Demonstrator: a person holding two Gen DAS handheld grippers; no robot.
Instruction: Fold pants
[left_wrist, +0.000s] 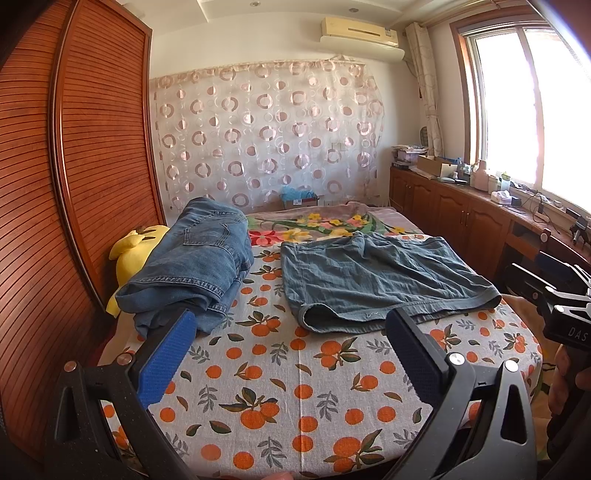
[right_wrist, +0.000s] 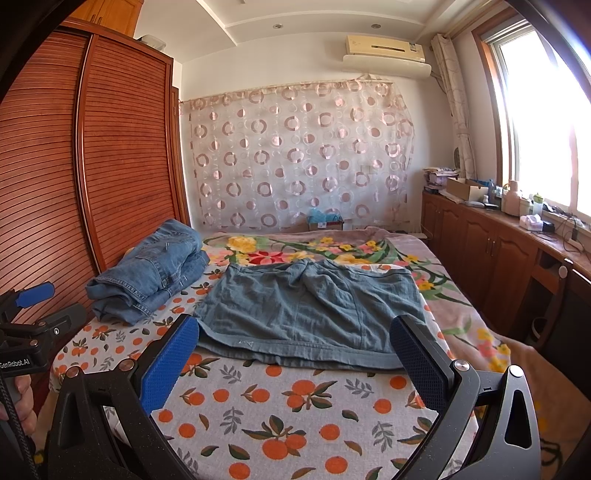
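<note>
A pair of grey-blue pants (left_wrist: 373, 280) lies flat on the orange-print sheet (left_wrist: 295, 369), folded into a short wide shape with its hem edge nearest me; it also shows in the right wrist view (right_wrist: 310, 314). My left gripper (left_wrist: 291, 325) is open and empty, held above the sheet just short of the pants' near edge. My right gripper (right_wrist: 295, 332) is open and empty, its fingertips framing the pants' near edge. The left gripper's body also shows at the left edge of the right wrist view (right_wrist: 33, 310), and the right gripper's body at the right edge of the left wrist view (left_wrist: 565, 306).
Folded blue jeans (left_wrist: 192, 266) are piled at the left, also in the right wrist view (right_wrist: 147, 280), beside a yellow plush toy (left_wrist: 133, 254). A floral blanket (right_wrist: 332, 251) covers the bed's far part. A wooden wardrobe (left_wrist: 74, 166) stands left, low cabinets (right_wrist: 491, 251) right.
</note>
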